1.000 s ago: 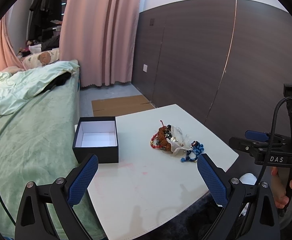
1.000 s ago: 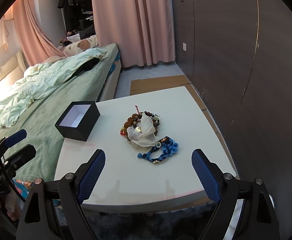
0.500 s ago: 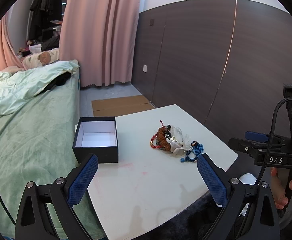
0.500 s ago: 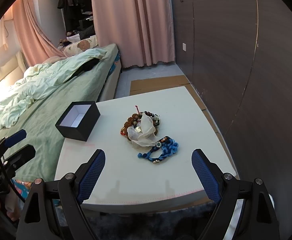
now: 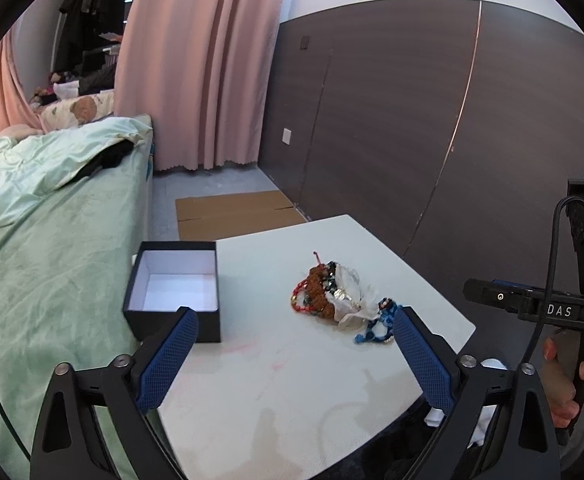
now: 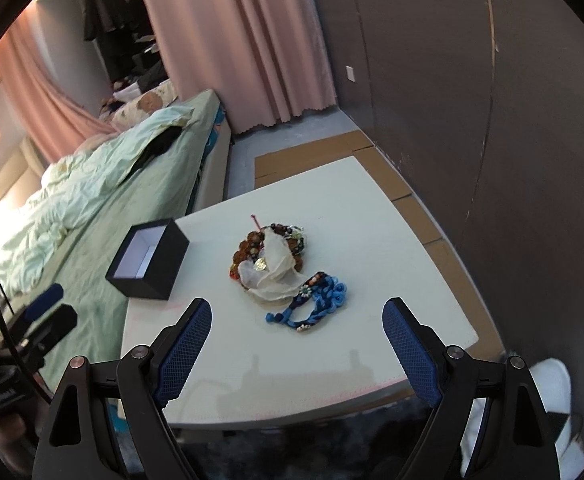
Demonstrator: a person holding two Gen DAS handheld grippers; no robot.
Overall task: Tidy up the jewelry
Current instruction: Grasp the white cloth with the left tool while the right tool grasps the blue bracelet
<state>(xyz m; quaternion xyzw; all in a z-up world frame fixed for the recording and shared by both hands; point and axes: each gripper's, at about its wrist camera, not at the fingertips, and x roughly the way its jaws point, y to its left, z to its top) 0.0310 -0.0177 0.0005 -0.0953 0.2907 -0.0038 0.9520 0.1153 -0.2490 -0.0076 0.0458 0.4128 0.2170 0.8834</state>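
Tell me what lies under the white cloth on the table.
Brown, dark and red bead strands show around the white cloth; a blue braided cord lies beside it. What lies directly under it is hidden.

Beyond your white square table (image 5: 275, 380) lay a bed under a rumpled pale green quilt (image 5: 31, 168), with long pink curtains (image 5: 195, 80) hanging behind it. A flattened brown cardboard sheet (image 5: 231, 214) covered the floor (just beside the dark wood-grain wall panels (image 5: 392, 120)).
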